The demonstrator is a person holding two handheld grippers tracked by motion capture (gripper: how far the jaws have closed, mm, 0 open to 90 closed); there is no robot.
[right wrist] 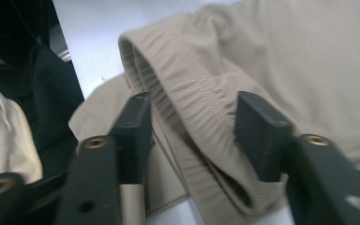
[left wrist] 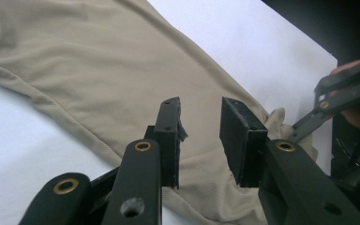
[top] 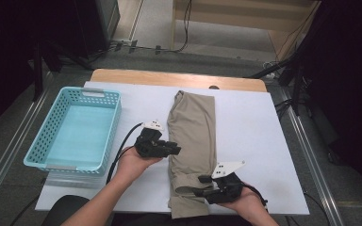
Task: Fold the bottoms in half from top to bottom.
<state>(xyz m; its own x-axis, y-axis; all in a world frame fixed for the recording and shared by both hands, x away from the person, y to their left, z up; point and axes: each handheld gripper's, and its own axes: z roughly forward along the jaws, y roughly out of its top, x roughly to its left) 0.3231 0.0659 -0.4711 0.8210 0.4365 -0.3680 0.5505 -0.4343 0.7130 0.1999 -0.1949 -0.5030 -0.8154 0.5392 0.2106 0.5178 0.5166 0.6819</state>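
In the high view, one folded beige fabric garment lies lengthwise at the middle of the white counter, with one turquoise perforated plastic basket at its nine o'clock. Two forearms enter from six o'clock; the left gripper points level at the garment's left edge, and the right gripper points toward nine o'clock at its near end.

In the left gripper view, the jaws stand narrowly apart above the cloth, pressing nothing.

In the right gripper view, the wide jaws straddle the ribbed waistband without pinching.

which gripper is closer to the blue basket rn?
Left. The left gripper sits between the basket and the folded beige garment, jaws at the garment's edge. The right gripper is across the garment, at its ribbed waistband near the table's front.
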